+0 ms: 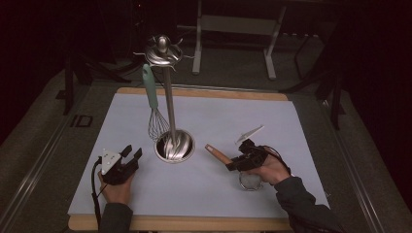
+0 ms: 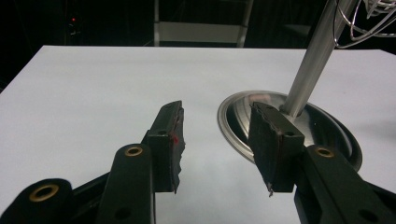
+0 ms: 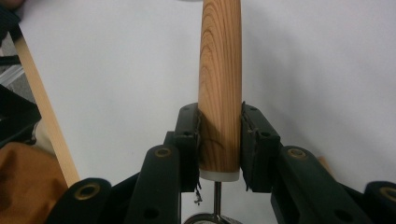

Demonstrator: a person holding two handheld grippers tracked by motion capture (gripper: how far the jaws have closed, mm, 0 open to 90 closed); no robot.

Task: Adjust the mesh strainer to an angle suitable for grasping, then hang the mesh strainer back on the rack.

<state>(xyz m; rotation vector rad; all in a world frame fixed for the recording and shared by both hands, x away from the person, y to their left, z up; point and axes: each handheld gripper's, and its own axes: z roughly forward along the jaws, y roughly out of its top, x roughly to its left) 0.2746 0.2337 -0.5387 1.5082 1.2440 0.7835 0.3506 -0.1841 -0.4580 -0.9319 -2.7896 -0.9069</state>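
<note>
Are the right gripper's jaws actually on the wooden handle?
Touching. In the right gripper view, both jaws of the right gripper press flat against the sides of the wooden handle, with no gap on either side.

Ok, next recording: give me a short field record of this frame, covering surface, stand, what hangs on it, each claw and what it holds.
surface: white mat on a wooden board
stand: steel, round base, upright pole, hooks at the top
hanging: whisk with a pale green handle, beside the pole
left claw: open, nothing between the jaws, just left of the base
right claw: shut on the wooden handle of a strainer; the handle end points toward the base
other: a white utensil lies beyond the right claw
</note>
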